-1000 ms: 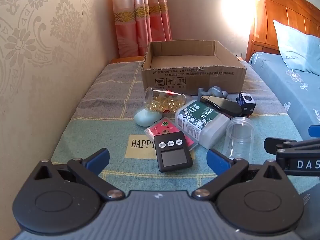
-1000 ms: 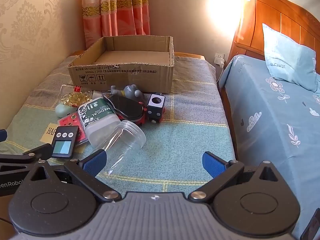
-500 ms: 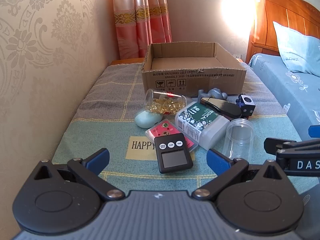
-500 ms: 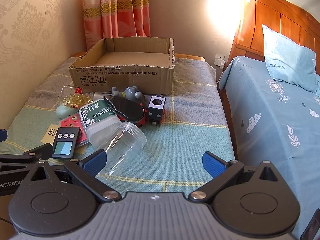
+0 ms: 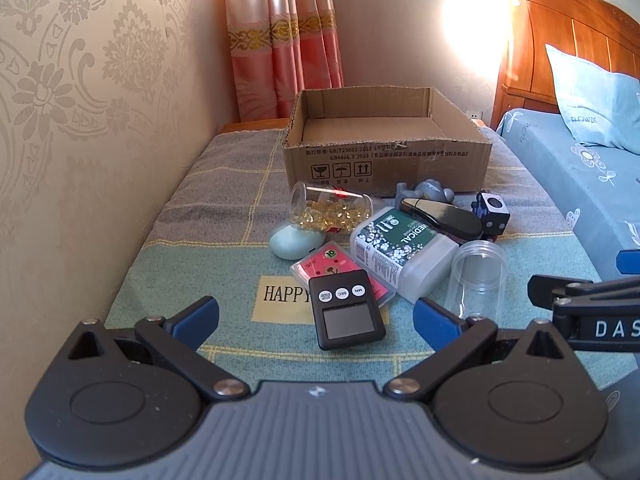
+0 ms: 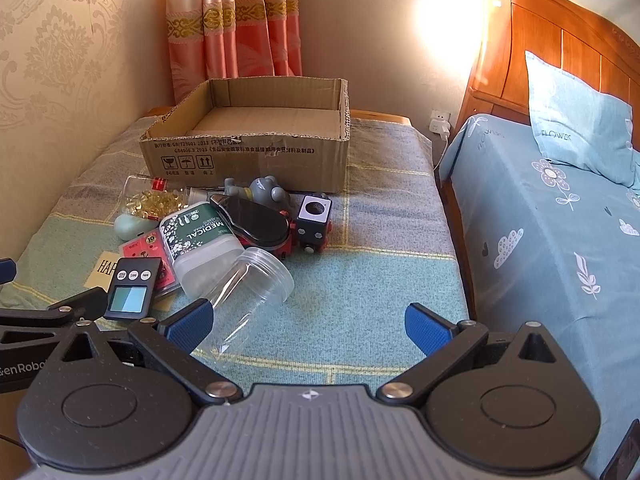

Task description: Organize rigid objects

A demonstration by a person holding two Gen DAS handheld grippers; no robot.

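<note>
A pile of small objects lies on the blanket before an empty cardboard box [image 5: 386, 160] [image 6: 248, 148]. Nearest is a black timer [image 5: 346, 308] [image 6: 132, 290] resting on a pink card pack [image 5: 340, 268]. Behind it are a green medical bottle [image 5: 400, 248] [image 6: 200, 236], a clear empty jar [image 5: 480, 276] [image 6: 256, 284], a capsule bottle [image 5: 328, 208], a mint oval case [image 5: 294, 242], a black glasses case [image 5: 444, 216] [image 6: 256, 218], a grey toy [image 6: 260, 190] and a black cube [image 5: 490, 212] [image 6: 314, 216]. My left gripper [image 5: 316, 316] hovers open just short of the timer. My right gripper [image 6: 308, 326] is open, right of the jar.
A patterned wall [image 5: 80, 120] runs along the left and pink curtains [image 5: 284, 36] hang behind the box. A bed with a blue sheet [image 6: 540, 220] and pillow [image 6: 580, 120] stands to the right, across a narrow gap. Bare blanket lies right of the pile.
Both views have drifted very slightly; the objects sit a touch lower in frame. Nothing on the blanket has moved and both grippers stay open.
</note>
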